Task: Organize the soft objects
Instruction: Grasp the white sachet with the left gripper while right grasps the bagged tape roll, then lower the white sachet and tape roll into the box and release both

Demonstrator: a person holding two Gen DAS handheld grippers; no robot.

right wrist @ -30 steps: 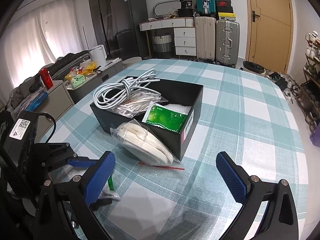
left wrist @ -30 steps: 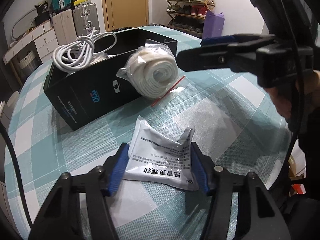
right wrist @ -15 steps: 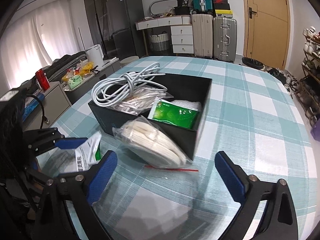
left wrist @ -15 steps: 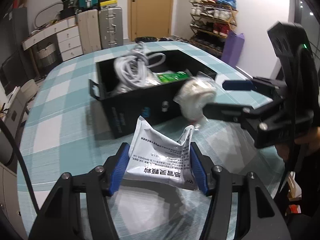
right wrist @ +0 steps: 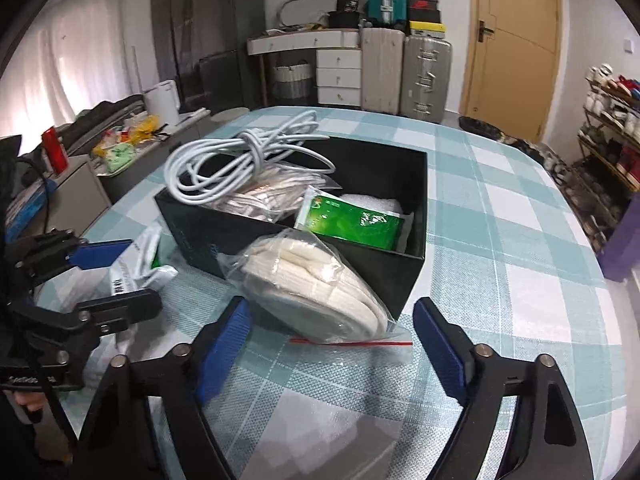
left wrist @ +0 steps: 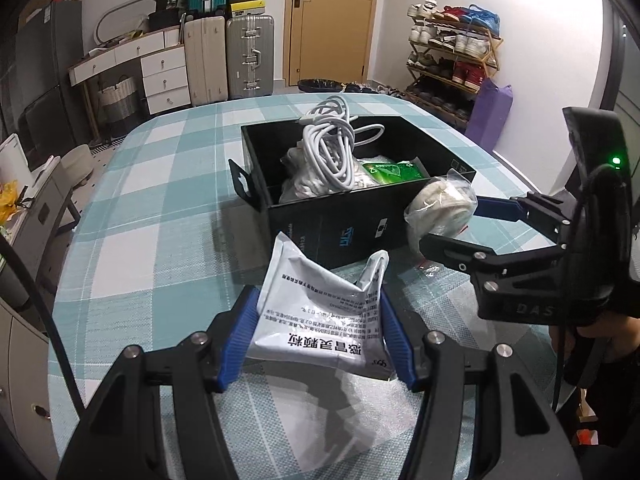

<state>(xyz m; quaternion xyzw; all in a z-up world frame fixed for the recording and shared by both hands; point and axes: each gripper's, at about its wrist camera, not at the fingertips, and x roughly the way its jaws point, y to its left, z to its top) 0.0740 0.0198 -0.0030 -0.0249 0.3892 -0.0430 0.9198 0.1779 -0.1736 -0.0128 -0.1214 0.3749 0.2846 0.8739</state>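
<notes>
My left gripper (left wrist: 314,336) is shut on a white sachet (left wrist: 320,304) with printed text, held above the table in front of the black box (left wrist: 344,228). The sachet also shows in the right wrist view (right wrist: 136,268). My right gripper (right wrist: 332,344) is open around a clear bag of cream rope (right wrist: 316,284) that leans against the box's front wall (right wrist: 392,276). The bag also shows in the left wrist view (left wrist: 440,204). In the box lie a white cable bundle (right wrist: 240,164) and a green packet (right wrist: 352,220).
The table has a teal checked cloth (right wrist: 500,248). A clear plastic sheet (left wrist: 352,416) lies under my left gripper. Suitcases (left wrist: 228,60), drawers and a shoe rack (left wrist: 452,56) stand beyond the table.
My left gripper has lifted and swung with the sachet, so the box now sits straight ahead. My right gripper has moved forward and now brackets the rope bag.
</notes>
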